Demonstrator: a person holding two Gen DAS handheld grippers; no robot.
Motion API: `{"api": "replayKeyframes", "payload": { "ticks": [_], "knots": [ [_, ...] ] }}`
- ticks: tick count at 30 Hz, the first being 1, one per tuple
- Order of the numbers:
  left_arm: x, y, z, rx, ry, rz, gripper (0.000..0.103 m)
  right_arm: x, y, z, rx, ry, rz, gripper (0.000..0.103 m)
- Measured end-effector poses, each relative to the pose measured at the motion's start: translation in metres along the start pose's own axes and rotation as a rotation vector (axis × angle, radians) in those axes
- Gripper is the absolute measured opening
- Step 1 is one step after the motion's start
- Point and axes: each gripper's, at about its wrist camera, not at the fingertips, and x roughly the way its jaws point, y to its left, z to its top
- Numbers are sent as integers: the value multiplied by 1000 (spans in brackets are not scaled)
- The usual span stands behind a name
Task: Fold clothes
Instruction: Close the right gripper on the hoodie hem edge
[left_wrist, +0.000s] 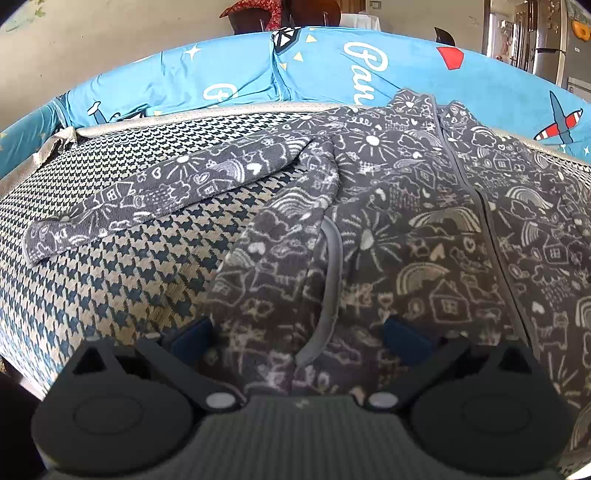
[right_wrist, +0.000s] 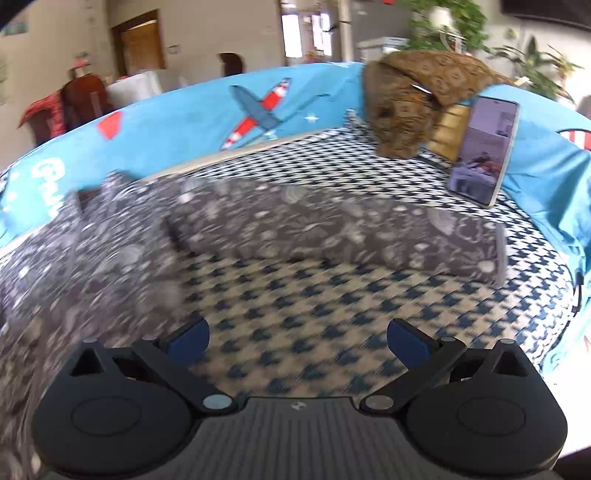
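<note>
A grey jacket (left_wrist: 424, 236) with white doodle prints lies spread, front up, on a houndstooth couch seat (left_wrist: 122, 266). Its zip runs down the middle and one sleeve (left_wrist: 155, 195) stretches out to the left. My left gripper (left_wrist: 299, 339) hovers open over the jacket's lower left part, near a grey-trimmed pocket edge (left_wrist: 328, 291). In the right wrist view the other sleeve (right_wrist: 332, 232) reaches right across the seat, and the jacket body (right_wrist: 85, 251) is blurred at left. My right gripper (right_wrist: 297, 338) is open above bare houndstooth fabric (right_wrist: 295, 306), holding nothing.
Blue cushions (left_wrist: 295, 70) printed with planes ring the back of the seat. A phone (right_wrist: 484, 151) leans upright at the right back, beside a brown patterned cloth (right_wrist: 413, 103) and a gold box (right_wrist: 448, 129). Chairs and a fridge stand beyond the couch.
</note>
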Motion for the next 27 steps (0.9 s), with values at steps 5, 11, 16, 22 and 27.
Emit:
{"api": "replayKeyframes", "payload": {
  "ticks": [5,11,16,22,27],
  "knots": [
    [0,0,-1,5,-5,2,103,27,-28,36,53,8,-103,103],
    [0,-2,-2,12,-12,6,103,52,-73,67,157,17,-202,103],
    [-1,-2,-3,17,-18,8,103,83,-104,69,276,106,-227,103],
    [-1,-3,-2,18,-20,9,103,92,-90,66,240,98,-168,96],
    [-2,-4,-3,20,-21,9,103,93,-75,70,203,59,-143,49]
  ]
}}
